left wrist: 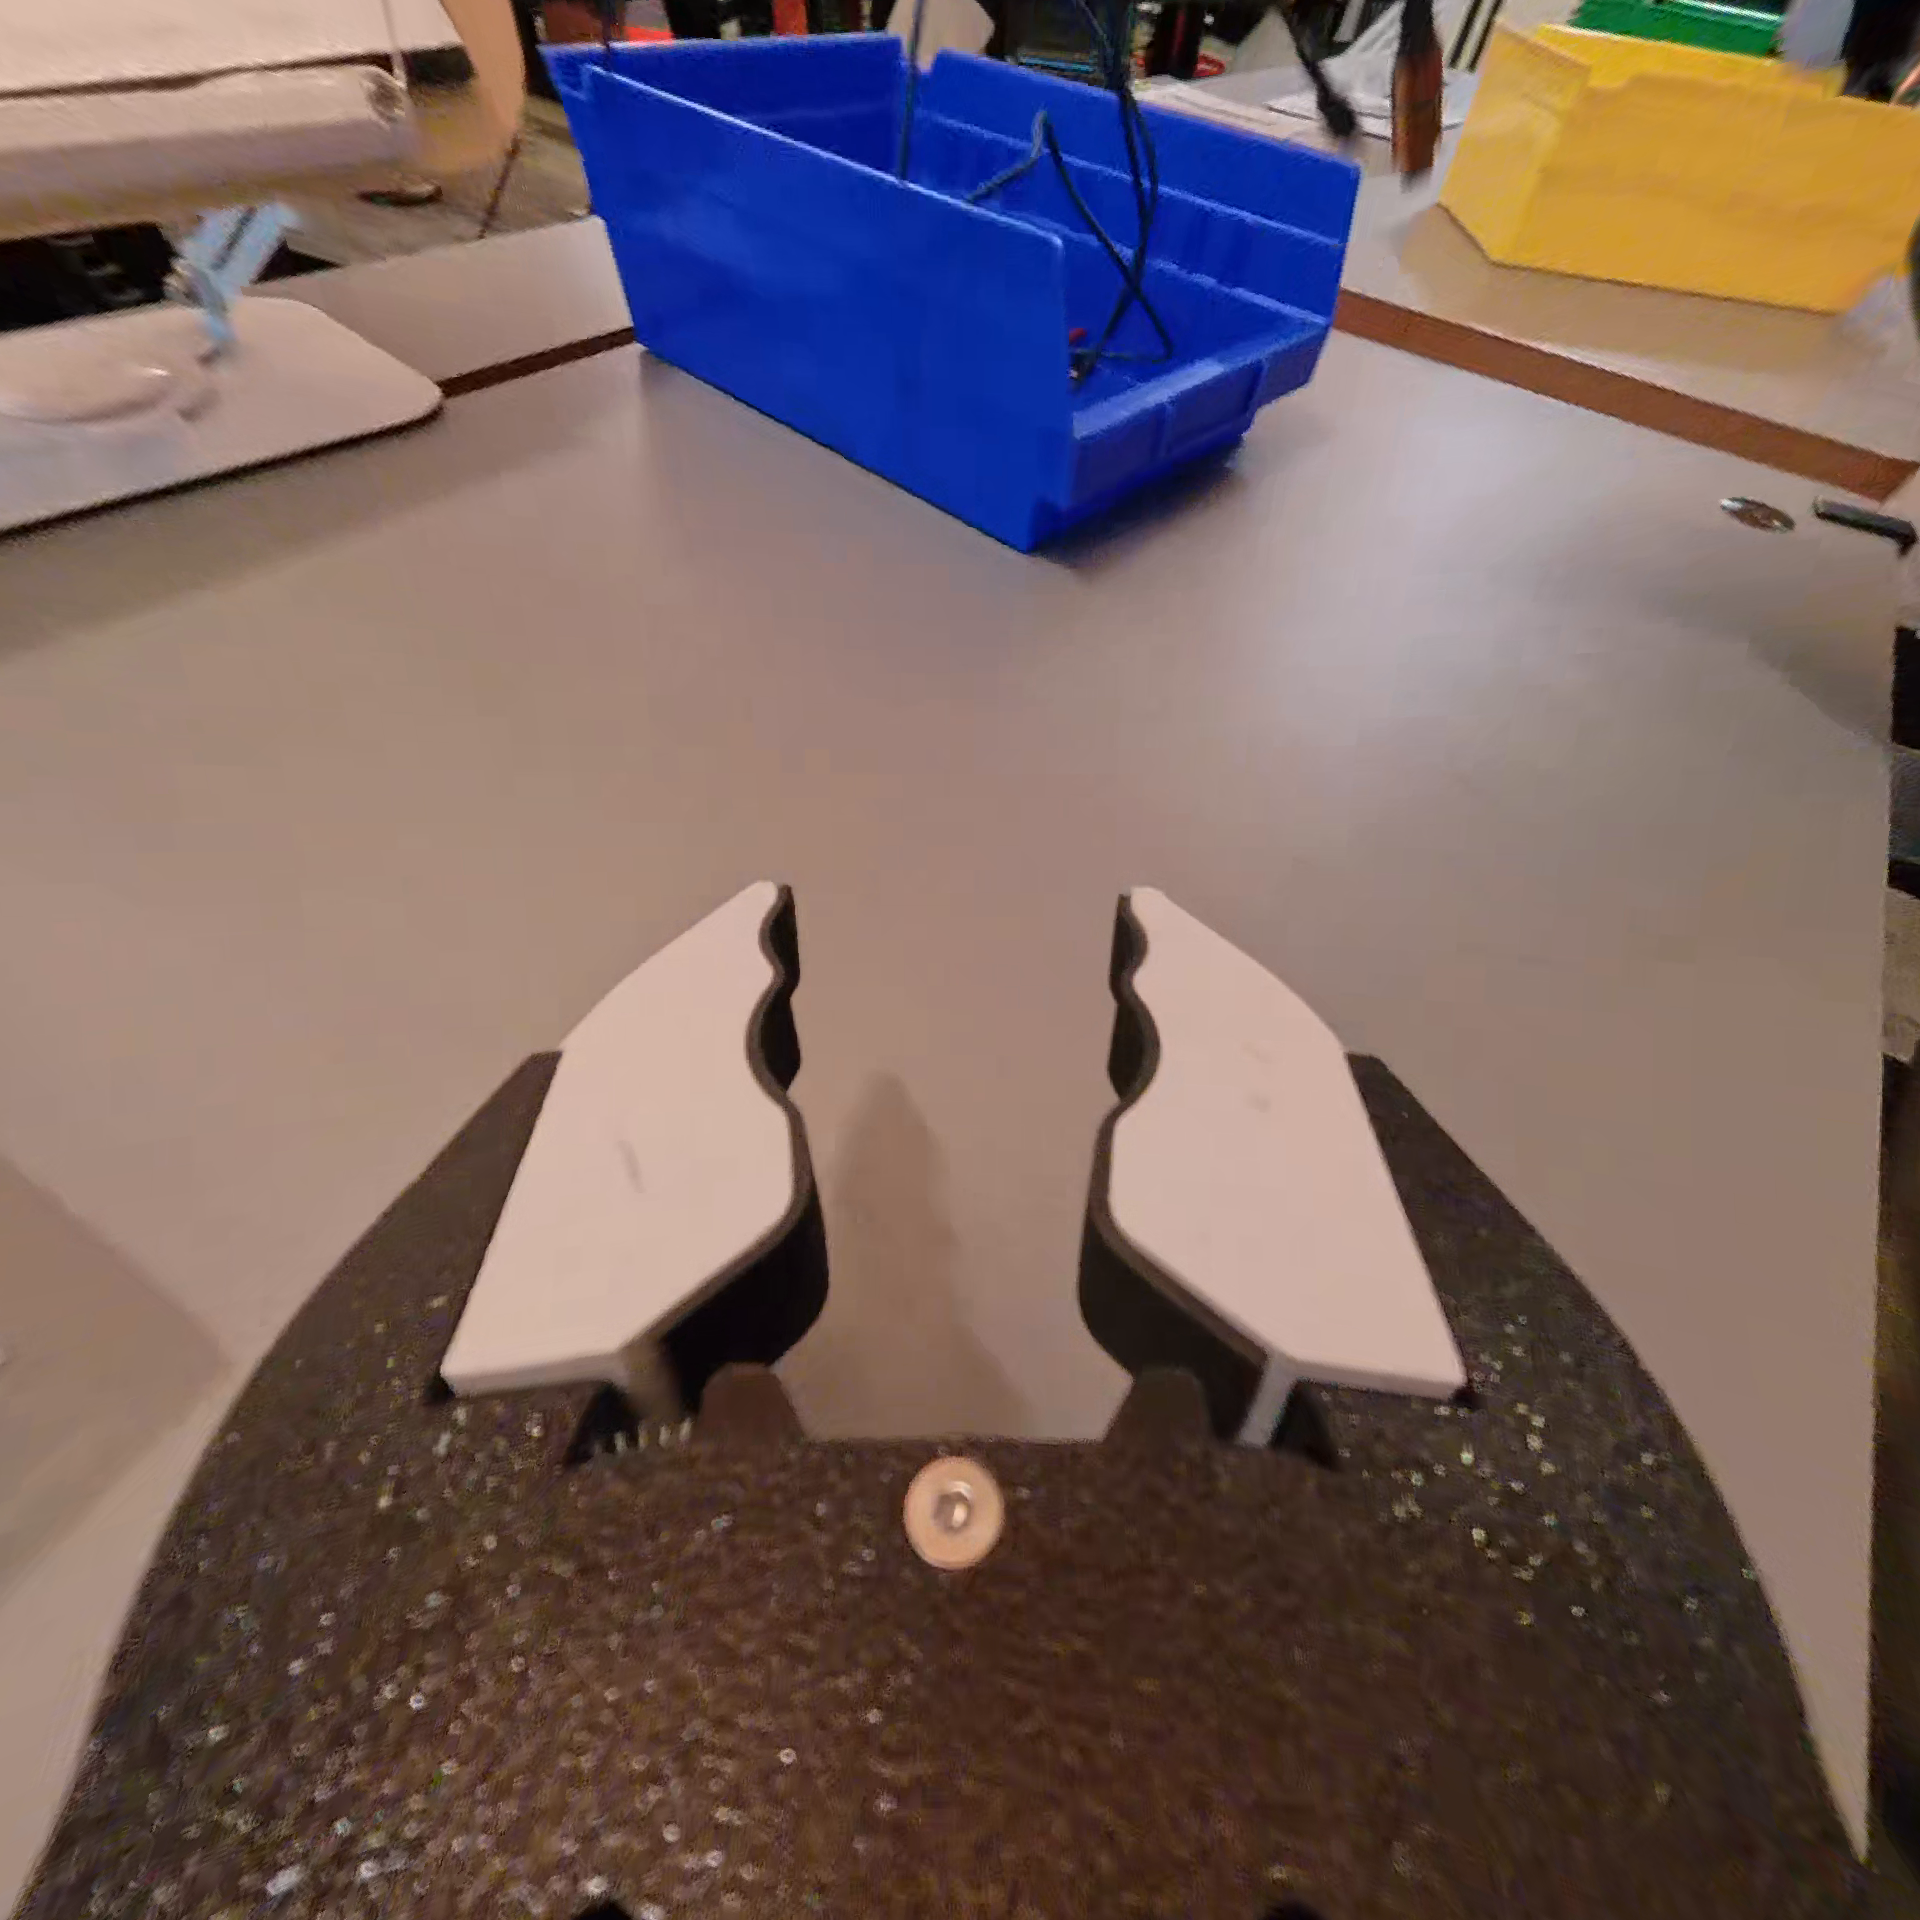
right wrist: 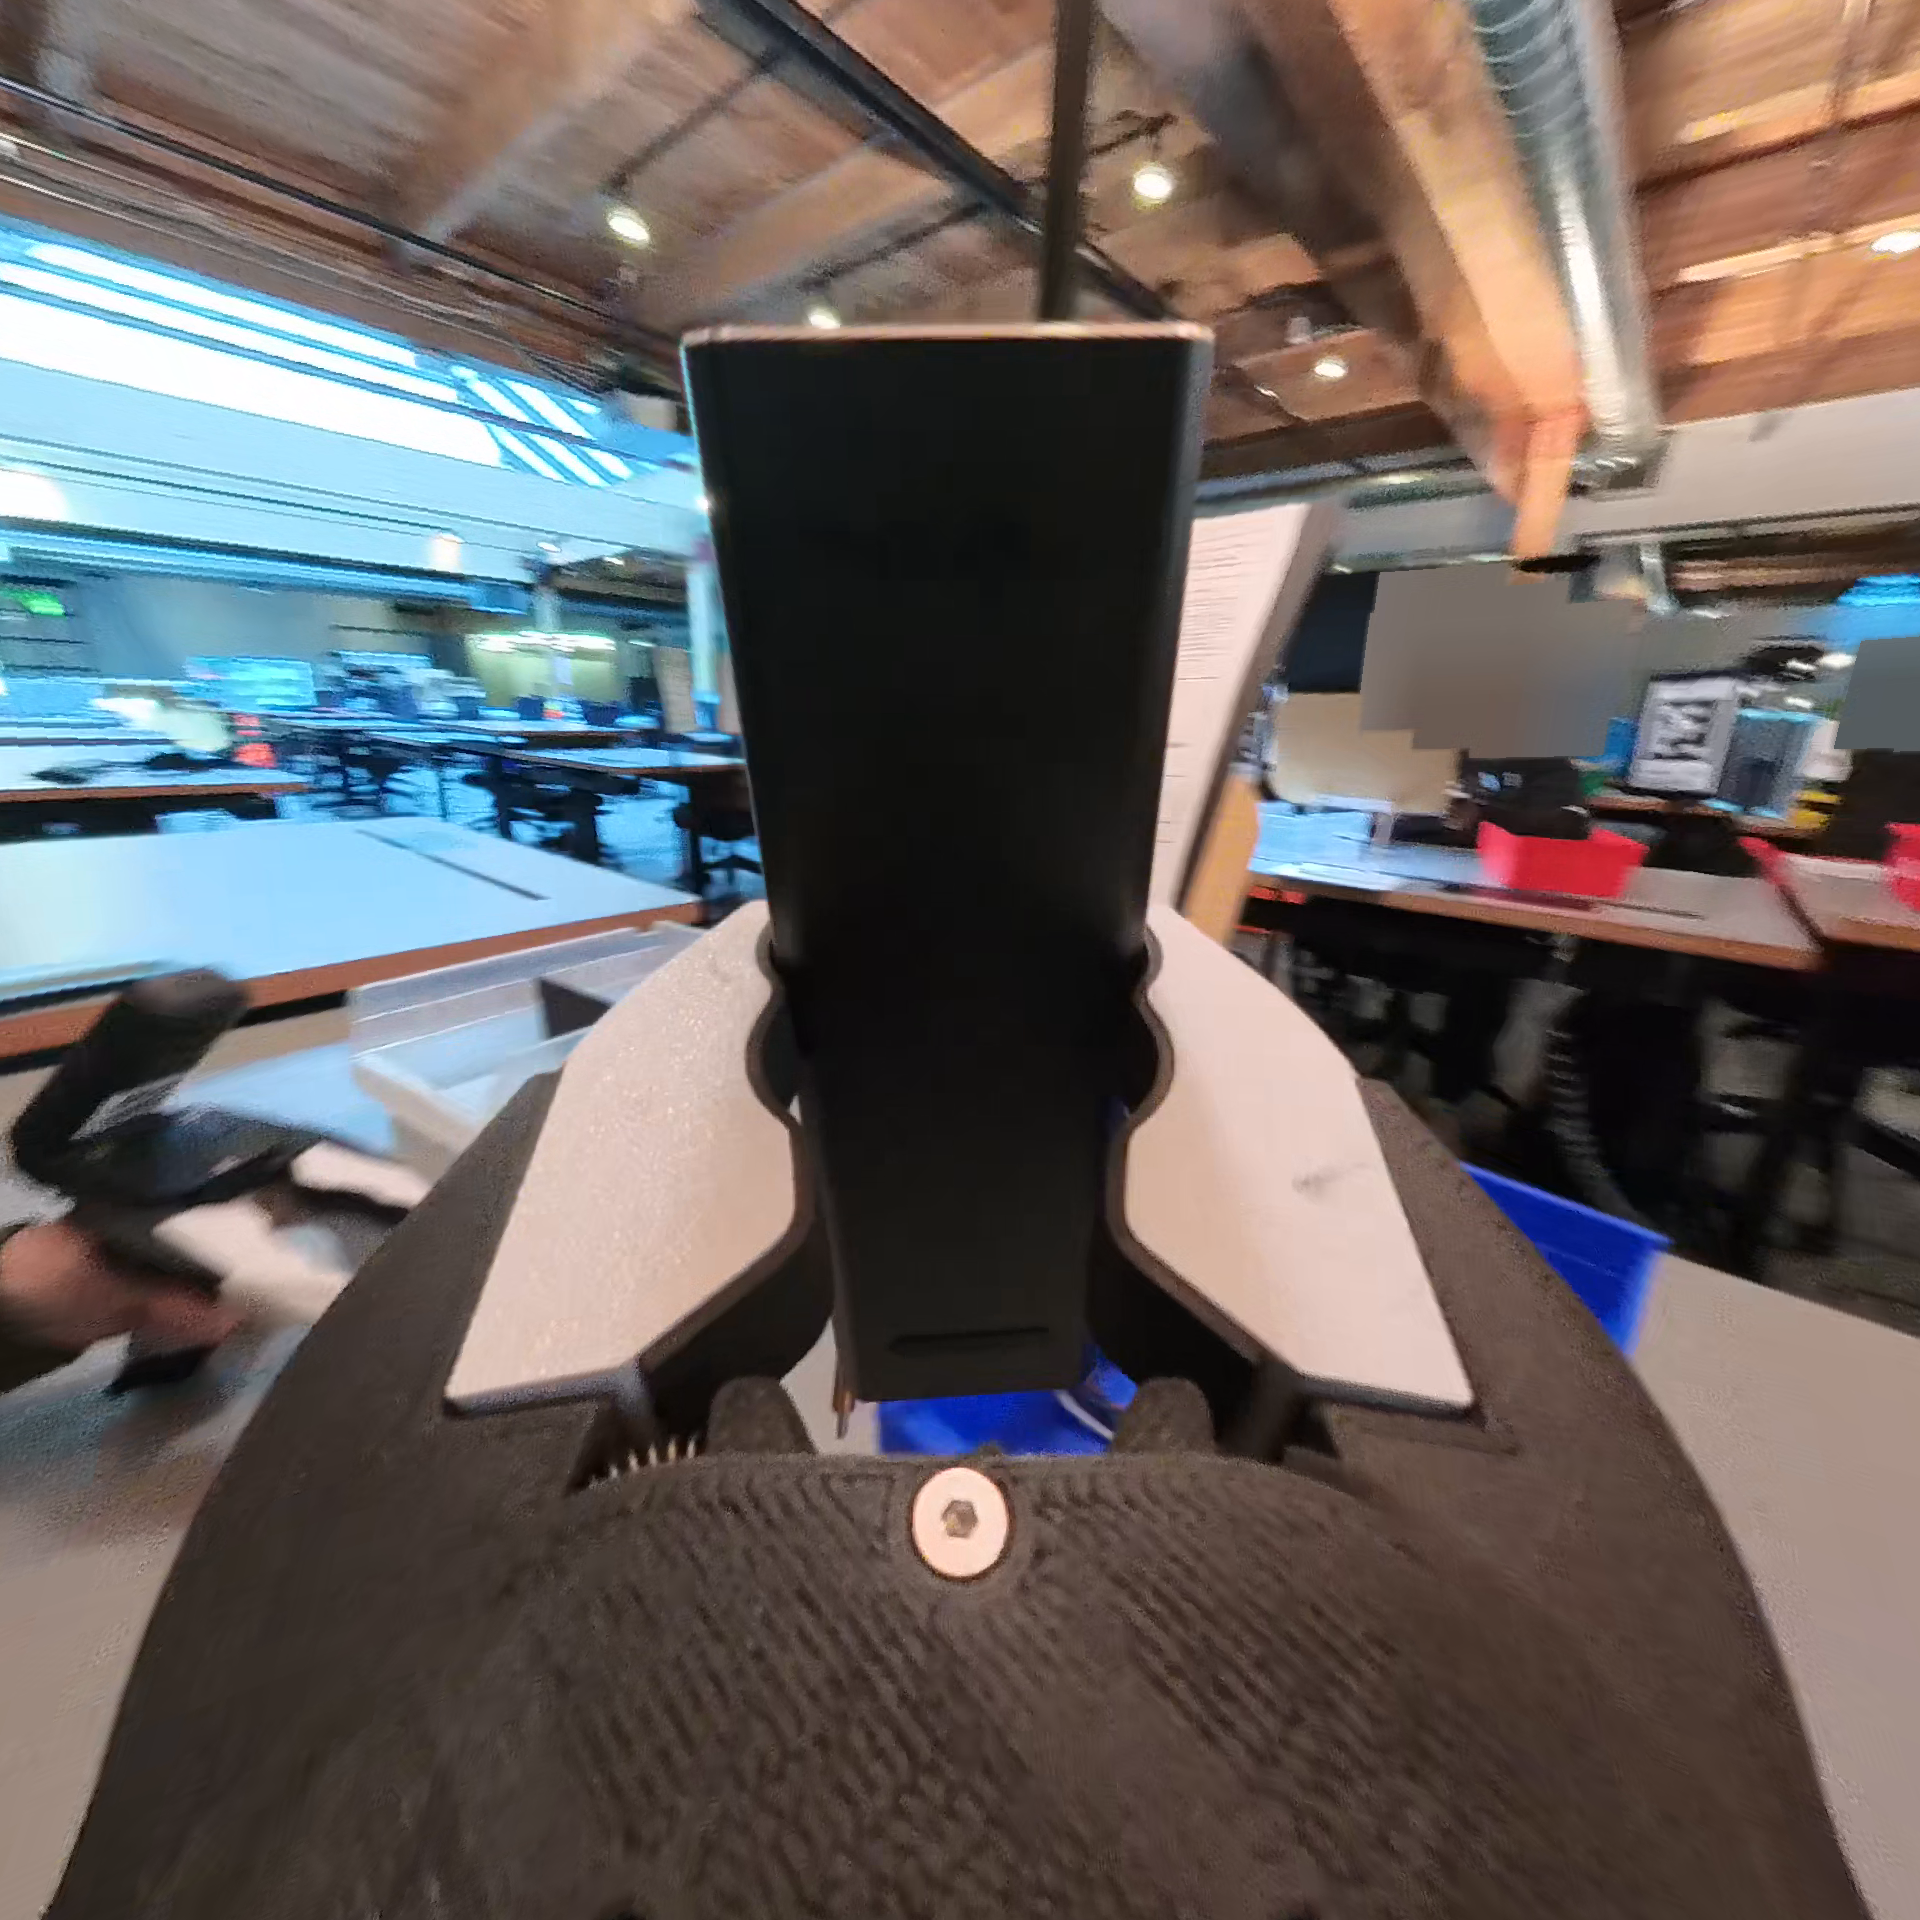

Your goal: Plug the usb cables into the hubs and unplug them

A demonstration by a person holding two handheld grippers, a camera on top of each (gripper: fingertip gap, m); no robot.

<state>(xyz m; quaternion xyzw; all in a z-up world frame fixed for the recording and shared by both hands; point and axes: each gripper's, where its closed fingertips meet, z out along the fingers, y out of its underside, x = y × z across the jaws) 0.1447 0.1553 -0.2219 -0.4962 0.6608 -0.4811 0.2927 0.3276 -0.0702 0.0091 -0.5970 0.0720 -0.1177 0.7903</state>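
My right gripper (right wrist: 951, 956) is shut on a black oblong USB hub (right wrist: 945, 727) and holds it up in the air, long axis pointing away from the camera. A dark cable (right wrist: 1068, 156) leaves the hub's far end and runs up out of view. My left gripper (left wrist: 954, 914) is open and empty, low over the grey table (left wrist: 935, 675). Ahead of it stands a blue bin (left wrist: 914, 281) with thin black cables (left wrist: 1138, 229) hanging into it from above. The left gripper also shows at the left of the right wrist view (right wrist: 156, 1143), blurred.
A yellow bin (left wrist: 1683, 177) stands at the back right. A flat white stand base (left wrist: 208, 405) lies at the left. Small dark parts (left wrist: 1860, 520) lie near the table's right edge. Part of the blue bin (right wrist: 1569, 1247) shows below the right gripper. Other tables stand beyond. Some 35 cm of space lies between my two pairs of fingers.
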